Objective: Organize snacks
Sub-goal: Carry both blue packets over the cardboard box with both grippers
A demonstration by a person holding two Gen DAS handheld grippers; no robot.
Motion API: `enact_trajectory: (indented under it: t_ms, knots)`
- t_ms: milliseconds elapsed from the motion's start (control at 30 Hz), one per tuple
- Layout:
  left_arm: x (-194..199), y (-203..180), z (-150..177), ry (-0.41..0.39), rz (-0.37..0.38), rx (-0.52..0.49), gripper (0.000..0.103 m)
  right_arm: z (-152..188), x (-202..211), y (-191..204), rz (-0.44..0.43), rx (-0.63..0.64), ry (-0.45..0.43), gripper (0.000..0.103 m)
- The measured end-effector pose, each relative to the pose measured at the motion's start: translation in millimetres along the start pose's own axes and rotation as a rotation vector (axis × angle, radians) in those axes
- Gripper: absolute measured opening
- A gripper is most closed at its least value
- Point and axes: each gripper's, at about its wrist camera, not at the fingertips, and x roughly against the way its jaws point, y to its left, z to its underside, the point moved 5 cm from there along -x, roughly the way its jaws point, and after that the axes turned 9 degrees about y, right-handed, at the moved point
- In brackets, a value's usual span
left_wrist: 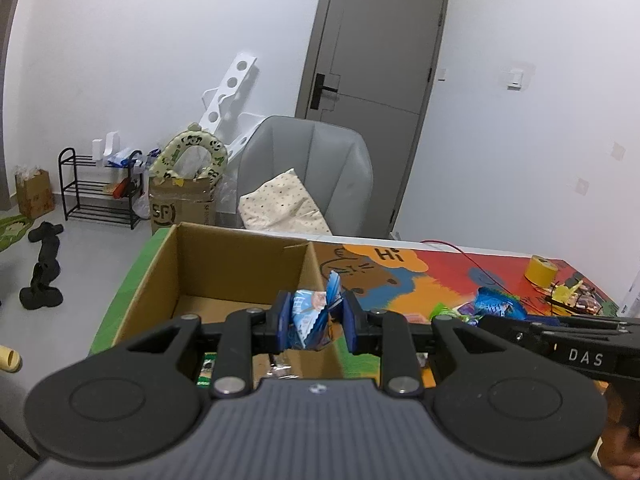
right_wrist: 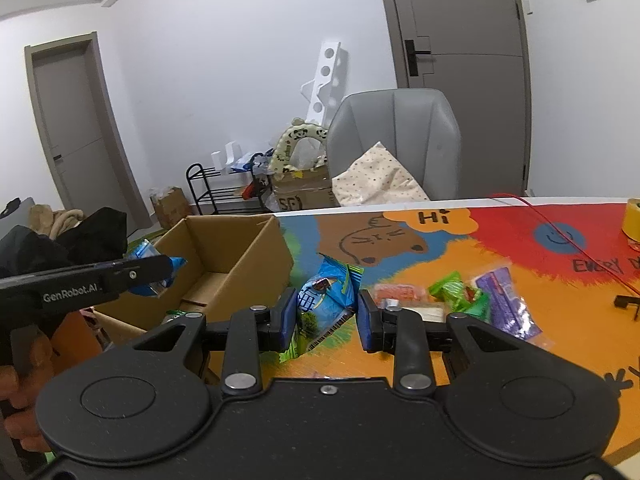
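White walls, a grey door (left_wrist: 372, 92) and a grey armchair (left_wrist: 308, 172) stand behind a table covered by a bright cartoon mat (right_wrist: 500, 240). Landmark: the open cardboard box (left_wrist: 224, 268) at the mat's left end, its near part holding a few packets and the rest of its floor bare.

Just above the box's right wall, the left gripper (left_wrist: 316, 322) is clamped on a crumpled blue-and-white snack packet (left_wrist: 310, 318), which hangs over the rim. To the right of the box, over the mat, the right gripper (right_wrist: 327, 316) pinches a blue-green snack packet (right_wrist: 324, 304) between its blue pads, clear of the box wall.

Farther right of the box lie an orange packet (right_wrist: 396, 293), a green packet (right_wrist: 460, 290) and a purple packet (right_wrist: 506, 300), close together. A red wire (right_wrist: 572, 240) crosses the mat's far right, near a yellow tape roll (left_wrist: 542, 270). Open mat runs between the box and the far table edge.
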Motion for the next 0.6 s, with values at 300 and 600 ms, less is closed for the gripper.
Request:
enact_trajectory:
  t_ms: [300,600]
  knots:
    - [-12,24,2,0.020,-0.025,0.046,0.026,-9,-15,20,-0.027,0.023,0.010,0.029]
    - [-14,48,2,0.051,-0.011,0.107,0.032,-18,-30,50,-0.064,0.066,0.023,0.029]
